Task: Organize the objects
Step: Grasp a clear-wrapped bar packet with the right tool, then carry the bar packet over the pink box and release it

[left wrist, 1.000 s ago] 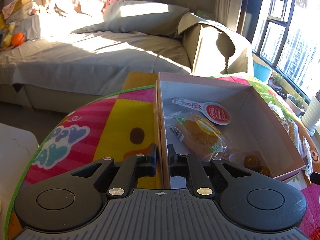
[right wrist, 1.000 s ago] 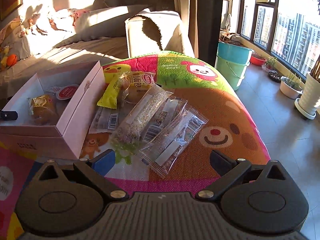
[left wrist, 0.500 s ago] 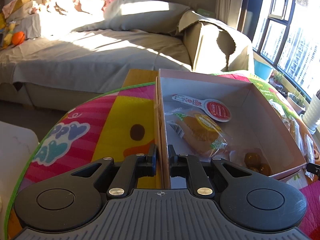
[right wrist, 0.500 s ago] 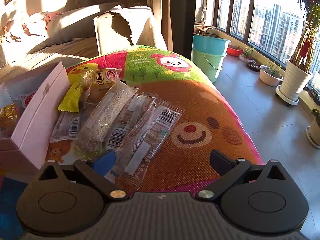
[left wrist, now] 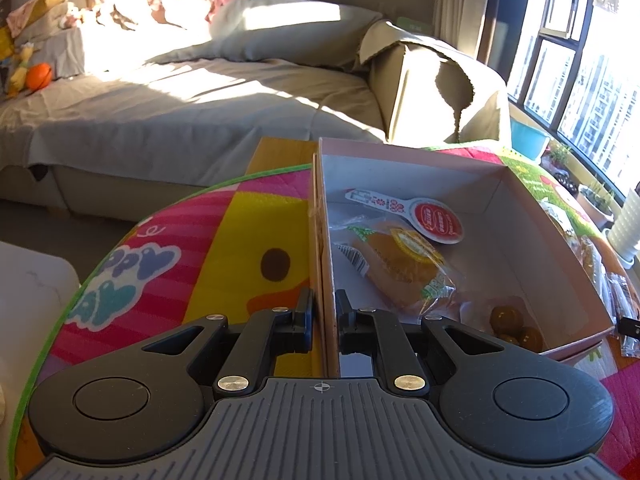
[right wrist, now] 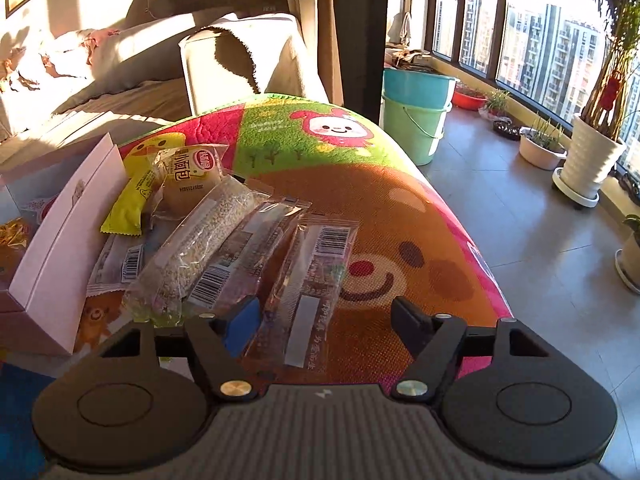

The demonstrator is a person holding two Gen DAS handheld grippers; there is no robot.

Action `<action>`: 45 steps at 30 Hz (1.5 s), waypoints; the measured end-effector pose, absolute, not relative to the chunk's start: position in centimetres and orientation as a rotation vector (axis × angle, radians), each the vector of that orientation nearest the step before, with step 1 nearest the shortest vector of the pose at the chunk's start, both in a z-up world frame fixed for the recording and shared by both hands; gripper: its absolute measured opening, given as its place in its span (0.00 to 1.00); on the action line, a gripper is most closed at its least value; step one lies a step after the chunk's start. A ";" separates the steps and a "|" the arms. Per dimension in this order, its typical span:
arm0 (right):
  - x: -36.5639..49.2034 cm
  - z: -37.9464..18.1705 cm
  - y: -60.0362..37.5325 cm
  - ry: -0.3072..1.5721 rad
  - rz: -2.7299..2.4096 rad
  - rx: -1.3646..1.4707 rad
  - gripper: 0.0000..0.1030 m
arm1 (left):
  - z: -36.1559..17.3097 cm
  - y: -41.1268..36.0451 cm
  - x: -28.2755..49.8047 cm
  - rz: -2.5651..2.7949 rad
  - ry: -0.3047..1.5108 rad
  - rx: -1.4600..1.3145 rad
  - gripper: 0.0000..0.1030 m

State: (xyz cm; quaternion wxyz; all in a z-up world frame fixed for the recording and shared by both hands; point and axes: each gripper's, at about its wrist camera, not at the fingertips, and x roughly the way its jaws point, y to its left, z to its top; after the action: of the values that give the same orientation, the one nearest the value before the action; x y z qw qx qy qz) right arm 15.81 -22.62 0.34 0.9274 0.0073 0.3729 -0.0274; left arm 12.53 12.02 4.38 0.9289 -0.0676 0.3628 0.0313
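Note:
A pink open box (left wrist: 404, 148) sits on the colourful play mat (left wrist: 224, 240). My left gripper (left wrist: 322, 304) is shut on the box's left wall (left wrist: 325, 248). Inside lie an orange pastry packet (left wrist: 400, 264), a red-lidded spoon-shaped pack (left wrist: 436, 220) and small brown sweets (left wrist: 512, 324). In the right wrist view the box (right wrist: 68, 240) stands at the left, with several snack packets beside it. The jaws of my right gripper (right wrist: 324, 316) are closing around a clear barcoded packet (right wrist: 312, 280); the pads do not touch it. A grain bar (right wrist: 200, 248) and a yellow packet (right wrist: 134, 200) lie further left.
A covered sofa (left wrist: 200, 120) stands behind the mat. To the right the mat's edge (right wrist: 472, 240) drops to a tiled floor with a teal bucket (right wrist: 416, 88), a green bucket (right wrist: 412, 128) and white plant pots (right wrist: 588, 164) by the windows.
The right gripper has shifted right along the packets and come closer to them, and its jaws have narrowed around the clear packet. The left gripper and box have stayed put.

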 end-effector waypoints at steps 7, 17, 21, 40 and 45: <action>17.8 0.4 -22.2 0.772 -0.050 -0.045 0.57 | 4.4 12.0 12.5 0.062 0.747 -0.139 0.12; 13.8 1.2 -21.3 0.821 0.062 -0.183 0.36 | 4.4 12.0 12.4 0.058 0.747 -0.145 0.13; 11.1 3.2 -21.3 0.843 0.122 -0.117 0.36 | 4.4 12.2 12.4 0.053 0.747 -0.154 0.13; 6.8 17.0 -9.5 0.508 0.585 -0.059 0.36 | 4.3 12.4 12.4 0.045 0.745 -0.175 0.14; 10.2 16.5 -6.2 0.517 0.603 -0.049 0.36 | 4.3 12.5 12.4 0.044 0.746 -0.175 0.14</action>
State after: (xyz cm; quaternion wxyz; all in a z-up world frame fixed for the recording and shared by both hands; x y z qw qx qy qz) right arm 10.23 -6.19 16.51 0.9219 -0.0237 0.2518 0.2936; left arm 12.40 12.45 4.34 0.9273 -0.0853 0.3638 0.0214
